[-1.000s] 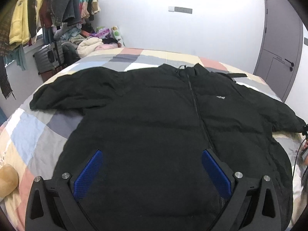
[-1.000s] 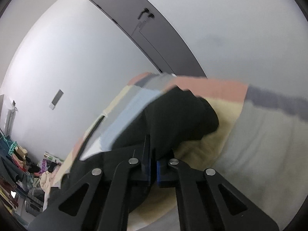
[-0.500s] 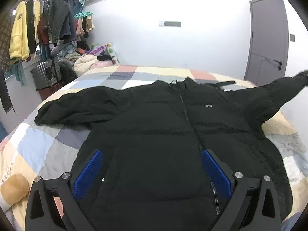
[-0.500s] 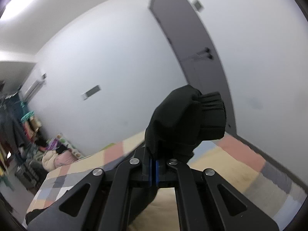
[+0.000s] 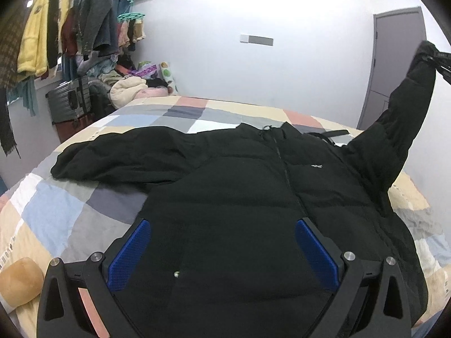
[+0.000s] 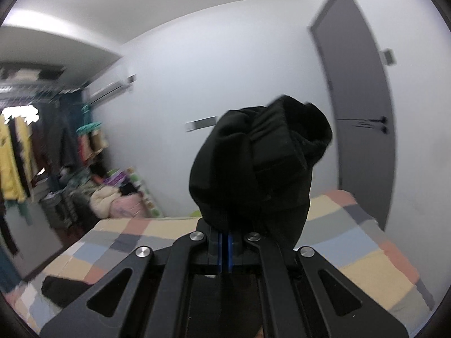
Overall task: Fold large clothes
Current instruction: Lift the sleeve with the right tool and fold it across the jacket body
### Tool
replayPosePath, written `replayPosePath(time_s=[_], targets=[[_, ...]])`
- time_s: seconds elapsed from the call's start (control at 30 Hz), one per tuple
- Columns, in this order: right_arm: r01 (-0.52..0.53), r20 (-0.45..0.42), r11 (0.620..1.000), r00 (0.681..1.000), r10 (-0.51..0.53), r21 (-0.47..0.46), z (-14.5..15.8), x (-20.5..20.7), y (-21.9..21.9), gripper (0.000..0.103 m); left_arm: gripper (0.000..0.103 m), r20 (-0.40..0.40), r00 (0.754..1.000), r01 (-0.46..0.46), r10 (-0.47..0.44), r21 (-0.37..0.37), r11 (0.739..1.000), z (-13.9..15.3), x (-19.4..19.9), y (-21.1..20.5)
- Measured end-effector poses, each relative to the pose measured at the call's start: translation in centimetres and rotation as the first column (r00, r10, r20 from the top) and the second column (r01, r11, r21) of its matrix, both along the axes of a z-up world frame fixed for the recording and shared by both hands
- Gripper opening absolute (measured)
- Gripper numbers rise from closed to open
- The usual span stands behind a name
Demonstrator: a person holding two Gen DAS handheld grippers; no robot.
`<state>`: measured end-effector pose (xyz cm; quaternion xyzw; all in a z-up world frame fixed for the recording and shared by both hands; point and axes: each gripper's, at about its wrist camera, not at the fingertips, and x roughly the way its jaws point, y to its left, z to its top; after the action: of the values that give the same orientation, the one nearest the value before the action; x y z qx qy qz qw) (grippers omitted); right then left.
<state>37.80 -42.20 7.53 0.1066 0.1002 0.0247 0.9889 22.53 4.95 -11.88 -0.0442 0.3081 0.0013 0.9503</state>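
black jacket (image 5: 239,197) lies flat on a checked bed (image 5: 56,214); right gripper (image 6: 224,242) pinches its raised sleeve cuff (image 6: 265,152), left gripper (image 5: 222,249) hovers wide apart.

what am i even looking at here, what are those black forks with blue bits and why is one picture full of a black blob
Those forks are hand-held grippers, one in each of a person's hands, each with a wide-angle camera looking along its two fingers. The left camera looks over a black jacket spread front up on a bed with a checked cover. The left gripper is open above the hem, holding nothing; the blue parts are its pads. The right camera's blob is the jacket's sleeve cuff, pinched in the shut right gripper and lifted in the air. The left view shows that raised sleeve near the grey door.
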Motion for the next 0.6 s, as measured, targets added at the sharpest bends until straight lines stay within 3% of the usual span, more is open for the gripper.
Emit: replayPosePath(time_s=[0.17, 0.33, 0.6], targets=[[-0.16, -0.015, 0.986, 0.987, 0.159, -0.043, -1.3, 1.3, 8.7, 0.002, 0.103, -0.008, 1.0, -0.005, 0.005, -0.011, 1.0, 0.2, -0.1, 1.9], [-0.313, -0.068, 0.949, 0.948, 0.309, -0.042, -4.4, 2.5, 17.1, 0.002, 0.103, -0.013, 1.0, 0.011, -0.011, -0.047, 0.999, 0.0, -0.3, 2.5], [-0.483, -0.213, 0.874, 0.86, 0.464, -0.048, -14.0, 4.1, 28.3, 0.002, 0.103, -0.019, 1.0, -0.001, 0.001, -0.038, 0.999, -0.5, -0.2, 3.9]])
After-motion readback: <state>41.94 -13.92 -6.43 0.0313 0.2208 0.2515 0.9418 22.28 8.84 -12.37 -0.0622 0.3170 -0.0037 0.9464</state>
